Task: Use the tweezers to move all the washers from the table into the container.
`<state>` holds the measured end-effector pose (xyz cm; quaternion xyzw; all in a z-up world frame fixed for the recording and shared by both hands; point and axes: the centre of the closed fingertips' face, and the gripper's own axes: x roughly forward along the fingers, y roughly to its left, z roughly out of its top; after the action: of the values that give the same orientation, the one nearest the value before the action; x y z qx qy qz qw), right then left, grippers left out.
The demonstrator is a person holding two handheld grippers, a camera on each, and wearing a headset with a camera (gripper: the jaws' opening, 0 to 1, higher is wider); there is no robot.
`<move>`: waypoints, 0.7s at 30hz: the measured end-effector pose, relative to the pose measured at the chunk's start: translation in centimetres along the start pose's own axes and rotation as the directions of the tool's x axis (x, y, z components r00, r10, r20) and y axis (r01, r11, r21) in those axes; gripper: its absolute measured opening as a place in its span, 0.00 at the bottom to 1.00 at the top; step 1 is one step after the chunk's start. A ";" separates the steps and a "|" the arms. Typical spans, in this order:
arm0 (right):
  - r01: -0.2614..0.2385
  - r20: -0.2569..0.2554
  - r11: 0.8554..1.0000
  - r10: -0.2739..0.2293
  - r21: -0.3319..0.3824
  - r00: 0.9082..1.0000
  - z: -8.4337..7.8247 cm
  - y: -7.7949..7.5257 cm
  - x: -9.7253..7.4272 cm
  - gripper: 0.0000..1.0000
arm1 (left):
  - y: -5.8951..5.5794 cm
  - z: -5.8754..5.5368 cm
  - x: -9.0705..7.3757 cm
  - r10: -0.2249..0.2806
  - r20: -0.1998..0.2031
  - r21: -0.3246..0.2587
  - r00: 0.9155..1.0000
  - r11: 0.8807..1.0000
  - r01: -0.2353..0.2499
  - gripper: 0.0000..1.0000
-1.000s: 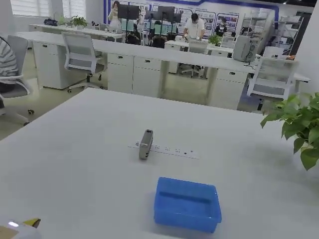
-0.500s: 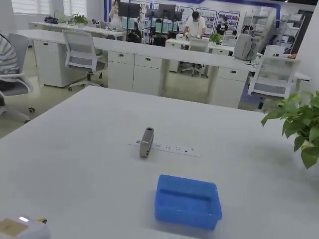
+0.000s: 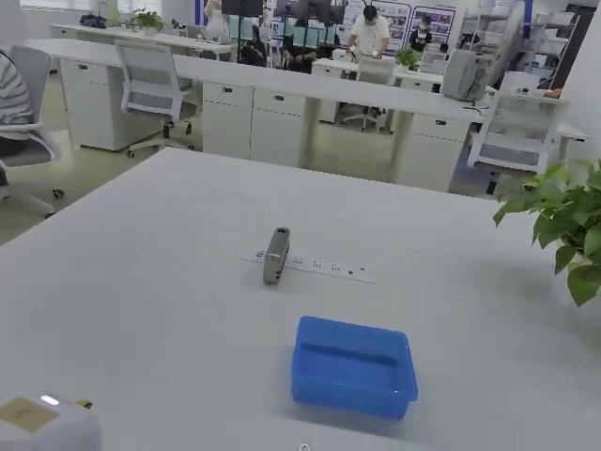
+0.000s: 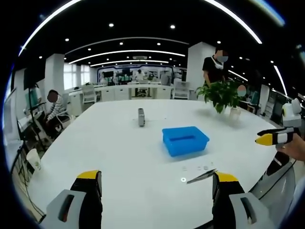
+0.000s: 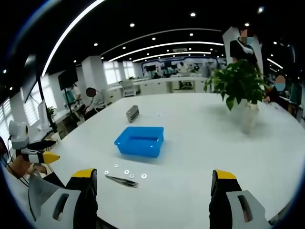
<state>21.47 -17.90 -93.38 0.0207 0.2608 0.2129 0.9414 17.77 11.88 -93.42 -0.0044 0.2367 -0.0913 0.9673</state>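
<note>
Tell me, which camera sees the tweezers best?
The right gripper view: the tweezers lie dark and whole on the white table, beside the washers. The left gripper view shows them paler, close to one tong. The head view aims higher, at the blue container.

- Grey oblong device (image 3: pixel 275 255) lies on the white table (image 3: pixel 141 310) near the centre of the head view, at the 9 o'clock end of a flush socket strip (image 3: pixel 324 268).
- Leafy green plant (image 3: pixel 563 225) at 3 o'clock; the right gripper view shows it standing in a white pot (image 5: pixel 249 117).
- White desk row (image 3: pixel 282 99) spans 12 o'clock, with an office chair (image 3: pixel 150 89) at 11 o'clock and a second chair (image 3: pixel 516 132) at 2 o'clock.
- Standing person (image 3: pixel 369 33) in white at 12 o'clock; seated person (image 3: pixel 11 99) at 10 o'clock.
</note>
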 end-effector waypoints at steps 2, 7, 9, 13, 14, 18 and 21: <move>0.000 0.002 1.000 0.000 0.000 1.000 0.1 0.0 0.1 0.99 | -0.1 0.1 0.1 -0.007 0.002 0.006 1.000 1.000 0.007 0.99; 0.003 -0.006 1.000 -0.003 -0.005 1.000 0.0 0.0 0.3 0.99 | -0.6 0.2 0.4 -0.028 -0.003 0.023 1.000 0.999 0.028 0.98; 0.003 -0.008 1.000 -0.003 0.007 1.000 0.0 0.0 0.4 0.99 | -1.0 0.1 0.6 -0.047 -0.009 0.027 0.999 0.999 0.047 0.96; 0.012 -0.005 1.000 -0.011 0.025 1.000 0.0 -0.1 0.5 0.99 | -1.9 0.0 1.4 -0.078 -0.025 0.053 0.997 0.995 0.079 0.96; 0.016 -0.007 1.000 -0.016 0.020 1.000 0.1 -0.1 0.5 0.99 | -2.0 0.1 1.5 -0.082 -0.025 0.056 0.996 0.995 0.084 0.96; 0.030 -0.009 0.999 -0.029 0.028 1.000 0.4 -0.4 0.5 0.99 | -2.2 0.4 1.8 -0.097 -0.023 0.062 0.995 0.993 0.099 0.96; 0.038 -0.012 0.999 -0.037 0.032 0.999 0.5 -0.5 0.7 0.99 | -2.0 0.5 2.0 -0.096 -0.020 0.062 0.995 0.993 0.097 0.96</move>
<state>22.43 -18.03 -93.34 0.0295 0.2699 0.1911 0.9433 19.45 9.53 -93.76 0.0153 0.2414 -0.1453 0.9594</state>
